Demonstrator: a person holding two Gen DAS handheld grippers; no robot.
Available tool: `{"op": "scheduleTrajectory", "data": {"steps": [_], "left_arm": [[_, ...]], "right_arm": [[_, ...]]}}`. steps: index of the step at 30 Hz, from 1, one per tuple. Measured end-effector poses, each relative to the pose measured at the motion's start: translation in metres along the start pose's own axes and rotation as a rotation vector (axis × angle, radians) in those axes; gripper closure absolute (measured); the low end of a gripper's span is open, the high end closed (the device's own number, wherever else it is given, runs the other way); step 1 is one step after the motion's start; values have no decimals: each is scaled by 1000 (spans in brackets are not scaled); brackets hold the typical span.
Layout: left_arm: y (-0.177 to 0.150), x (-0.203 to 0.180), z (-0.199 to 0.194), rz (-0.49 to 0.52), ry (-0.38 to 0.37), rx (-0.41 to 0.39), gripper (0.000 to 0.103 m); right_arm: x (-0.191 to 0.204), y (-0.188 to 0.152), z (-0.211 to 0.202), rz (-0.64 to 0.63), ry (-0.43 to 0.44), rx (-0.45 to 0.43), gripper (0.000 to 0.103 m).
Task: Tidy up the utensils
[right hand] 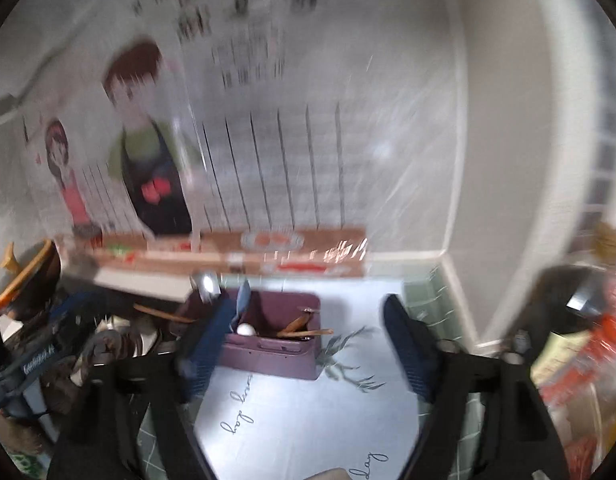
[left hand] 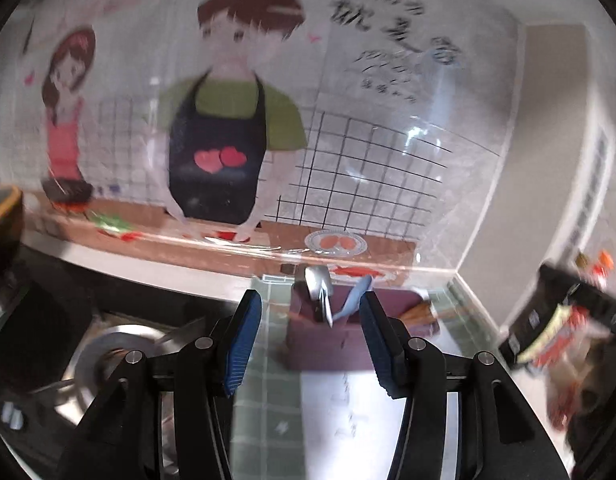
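Both views were smeared by motion blur, the right wrist view worse. The purple utensil holder [left hand: 328, 336] [right hand: 280, 332] stood on the table [left hand: 268, 408] [right hand: 308, 412] near its back edge, close under the cartoon wall poster [left hand: 228, 120] [right hand: 148, 152].

Left gripper [left hand: 306, 340]: jaws spread wide, nothing between them, the holder ahead in the gap and not touched. Right gripper [right hand: 304, 344]: likewise released and empty, fingers wide apart, the holder between and beyond them, nearer the left finger.

Hard to make out: the left wrist view showed only the holder's near face and one end; a metal spoon [left hand: 318, 284] and a pale blue utensil [left hand: 354, 296] stood out of it, and wooden sticks [left hand: 420, 314] showed at its right end, too blurred to name. The holder's interior was hidden there.

The right wrist view looked down into the holder: a white rounded object [right hand: 246, 329] in the left part, wooden sticks [right hand: 304, 328] leaning in the right part, the blue utensil [right hand: 242, 300] and spoon [right hand: 206, 284] at the left end, partly behind the left finger. Whether a divider split the holder could not be told.

Only the left wrist view showed the steel sink [left hand: 120, 360] at the table's left. Only the right wrist view showed handwriting on the white mat [right hand: 308, 420]. Bowl [left hand: 2, 216] [right hand: 32, 276] at left cut off by the frame; packaging [left hand: 556, 328] at right an unreadable blur.
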State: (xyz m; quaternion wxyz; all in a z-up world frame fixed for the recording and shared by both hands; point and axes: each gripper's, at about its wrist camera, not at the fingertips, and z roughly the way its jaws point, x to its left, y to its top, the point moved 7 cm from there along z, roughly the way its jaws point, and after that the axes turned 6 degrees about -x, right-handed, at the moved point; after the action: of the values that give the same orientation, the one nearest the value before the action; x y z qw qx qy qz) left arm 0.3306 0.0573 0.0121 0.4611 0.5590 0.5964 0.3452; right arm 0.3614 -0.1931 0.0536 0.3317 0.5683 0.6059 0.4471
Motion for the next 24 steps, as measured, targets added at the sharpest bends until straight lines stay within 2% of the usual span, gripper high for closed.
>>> {"op": "scheduleTrajectory", "data": {"steps": [1,3,5,9,13,18,24], "left_arm": [[-5,-1,-12,18,-1,-8,51],[-20,-4,-38,63,7,-28,51],[-38,-4,-61,95,27,-30,51],[-65,-1,-95,112,95,-8,51],[-83,-1,-120,54,72,47,51],[-90,-14,-137,112,82,21,51],[-91,-23,-141,120,67,20,51]], "right_arm": [[2,-3,-23,8,-7,-69,0],[9,-12,-50,2,10,-129,0],[22,-28,-65,-31,25,-105,0],[38,-68,-82,-94,-48,-28,0],[43,-97,-103,-91,-100,-11,0],[44,-110,-120,-34,-115,0,0],[43,-119,-126,-34,-130,6,0]]}}
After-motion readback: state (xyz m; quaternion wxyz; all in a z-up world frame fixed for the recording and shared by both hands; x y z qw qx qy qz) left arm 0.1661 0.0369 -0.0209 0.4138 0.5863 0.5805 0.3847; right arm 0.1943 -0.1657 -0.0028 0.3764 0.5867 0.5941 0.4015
